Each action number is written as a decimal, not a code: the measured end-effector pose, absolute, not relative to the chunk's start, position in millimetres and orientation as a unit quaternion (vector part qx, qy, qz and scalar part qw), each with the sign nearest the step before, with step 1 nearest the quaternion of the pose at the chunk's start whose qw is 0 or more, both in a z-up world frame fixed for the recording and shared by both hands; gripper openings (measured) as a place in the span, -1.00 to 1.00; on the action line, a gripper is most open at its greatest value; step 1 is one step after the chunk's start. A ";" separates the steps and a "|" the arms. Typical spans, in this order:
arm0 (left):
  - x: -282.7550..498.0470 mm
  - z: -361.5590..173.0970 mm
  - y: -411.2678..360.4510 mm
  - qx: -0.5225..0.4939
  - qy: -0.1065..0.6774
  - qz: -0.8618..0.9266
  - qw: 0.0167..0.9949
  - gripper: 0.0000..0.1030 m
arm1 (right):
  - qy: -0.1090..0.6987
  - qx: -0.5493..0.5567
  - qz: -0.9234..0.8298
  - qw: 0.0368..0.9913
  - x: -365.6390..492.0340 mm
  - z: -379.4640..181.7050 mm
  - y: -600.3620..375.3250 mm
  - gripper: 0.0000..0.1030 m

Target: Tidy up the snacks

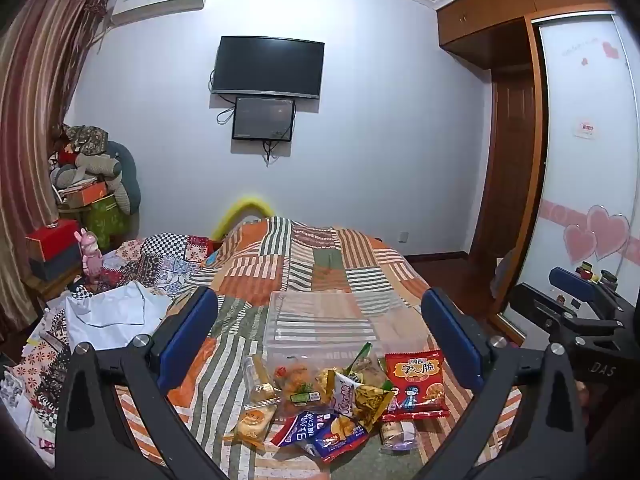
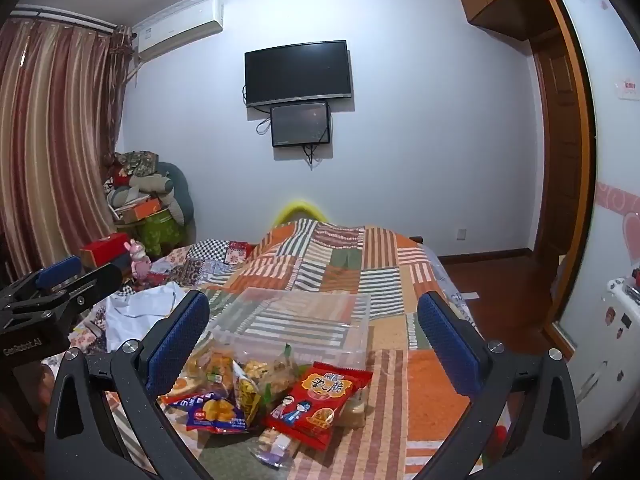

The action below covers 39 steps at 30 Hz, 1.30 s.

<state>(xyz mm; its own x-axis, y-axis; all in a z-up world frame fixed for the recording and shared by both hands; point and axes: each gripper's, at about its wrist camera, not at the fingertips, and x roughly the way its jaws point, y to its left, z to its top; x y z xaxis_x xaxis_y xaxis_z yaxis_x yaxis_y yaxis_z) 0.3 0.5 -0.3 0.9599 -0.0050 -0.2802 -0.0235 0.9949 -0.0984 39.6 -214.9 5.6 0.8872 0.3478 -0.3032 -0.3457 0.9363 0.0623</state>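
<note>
Snack packets (image 1: pixel 340 396) are heaped at lower centre on the bed (image 1: pixel 320 256), just before a clear bin (image 1: pixel 320 320), probably empty. Light, crinkly, crushable bags; sealed edges are best pinched. Left gripper (image 1: pixel 320 340) and right gripper (image 2: pixel 312 340) are held wide, empty.
</note>
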 end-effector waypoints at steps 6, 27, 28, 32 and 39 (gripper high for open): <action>4.2 -1.0 2.4 -0.048 0.148 0.001 0.988 1.00 | 0.161 0.006 0.183 0.970 40.1 10.6 -212.0 1.00; 6.0 -7.5 5.8 -0.056 0.149 0.012 0.987 1.00 | 0.156 0.021 0.187 0.970 37.6 10.7 -216.5 1.00; 6.5 -8.9 6.0 -0.056 0.149 0.013 0.987 1.00 | 0.156 0.021 0.187 0.970 37.6 10.2 -216.6 1.00; 6.5 -8.8 6.0 -0.056 0.148 0.013 0.987 1.00 | 0.157 0.023 0.189 0.969 36.9 9.0 -216.3 1.00; 6.0 -9.0 5.8 -0.056 0.148 0.013 0.987 1.00 | 0.156 0.024 0.190 0.969 36.5 9.0 -217.4 1.00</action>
<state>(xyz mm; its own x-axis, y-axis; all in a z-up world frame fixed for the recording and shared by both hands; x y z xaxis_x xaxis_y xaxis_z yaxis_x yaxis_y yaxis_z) 6.0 5.8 -9.0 0.9558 0.0084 -0.2940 -0.0414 0.9935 -0.1062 36.5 -217.4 9.0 0.8791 0.3761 -0.2929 -0.3609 0.9265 0.1063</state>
